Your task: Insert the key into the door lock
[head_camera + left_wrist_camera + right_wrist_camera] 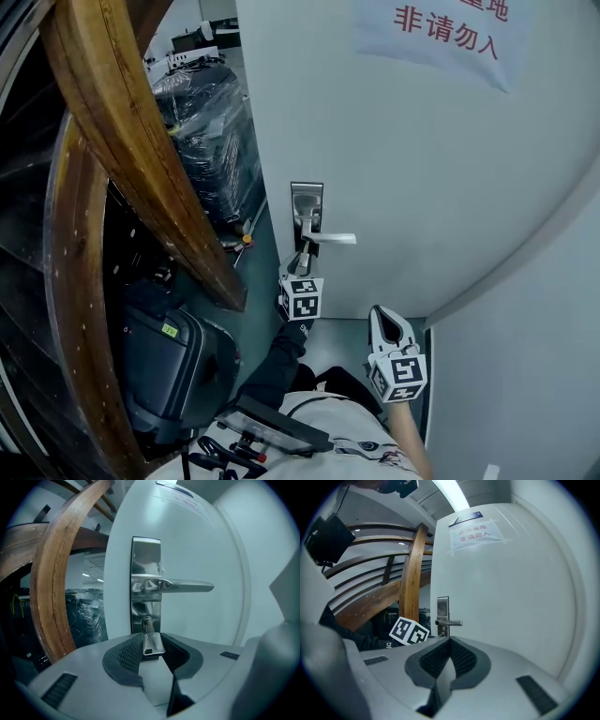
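A silver key (151, 643) is clamped between the pads of my left gripper (153, 649), which is shut on it. Its blade tip sits in the keyhole (147, 621) of the steel lock plate (146, 557) on the white door (201, 550), below the lever handle (187, 587). In the head view, the left gripper (302, 272) is right below the handle (330, 238) at the lock plate (307, 195). My right gripper (384, 322) hangs lower right, away from the lock; its pads (461, 660) are shut with nothing between them. The lock plate (443, 607) shows far ahead of it.
A curved wooden beam (122, 131) runs down the left side close to the door edge. Plastic-wrapped goods (202, 131) stand behind it and a dark suitcase (164, 361) sits on the floor at left. A paper notice (441, 33) is taped high on the door.
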Available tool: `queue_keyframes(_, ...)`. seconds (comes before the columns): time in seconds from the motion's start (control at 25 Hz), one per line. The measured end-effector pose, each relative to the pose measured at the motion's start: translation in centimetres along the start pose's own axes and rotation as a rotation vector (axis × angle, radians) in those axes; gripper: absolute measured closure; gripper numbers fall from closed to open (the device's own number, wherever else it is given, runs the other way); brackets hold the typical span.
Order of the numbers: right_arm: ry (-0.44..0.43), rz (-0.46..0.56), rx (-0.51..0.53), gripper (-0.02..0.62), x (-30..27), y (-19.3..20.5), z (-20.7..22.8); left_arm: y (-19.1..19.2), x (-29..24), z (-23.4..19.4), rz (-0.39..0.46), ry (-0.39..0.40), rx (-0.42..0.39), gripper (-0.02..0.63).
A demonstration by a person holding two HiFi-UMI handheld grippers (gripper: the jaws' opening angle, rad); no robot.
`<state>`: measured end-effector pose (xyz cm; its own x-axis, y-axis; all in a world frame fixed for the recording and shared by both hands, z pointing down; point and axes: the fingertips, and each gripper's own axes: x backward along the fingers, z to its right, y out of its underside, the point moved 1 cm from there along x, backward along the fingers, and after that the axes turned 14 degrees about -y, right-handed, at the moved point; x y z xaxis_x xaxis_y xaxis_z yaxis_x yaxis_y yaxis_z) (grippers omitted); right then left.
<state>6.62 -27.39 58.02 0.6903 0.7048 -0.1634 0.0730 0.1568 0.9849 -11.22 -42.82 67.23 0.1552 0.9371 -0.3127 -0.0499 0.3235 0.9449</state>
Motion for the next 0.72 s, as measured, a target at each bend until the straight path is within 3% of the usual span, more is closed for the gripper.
queue_keyframes(0.24,-0.003,-0.006,-0.006,0.589,-0.8,0.3,0.7,0.3,-0.8,0.0,-0.014,-0.014,0.024,0.489)
queue_keyframes(0.72,-0.012,-0.009,-0.044,0.589,-1.3,0.6,1.6,-0.9,-1.1,0.0,-0.063,-0.055,-0.018,0.489)
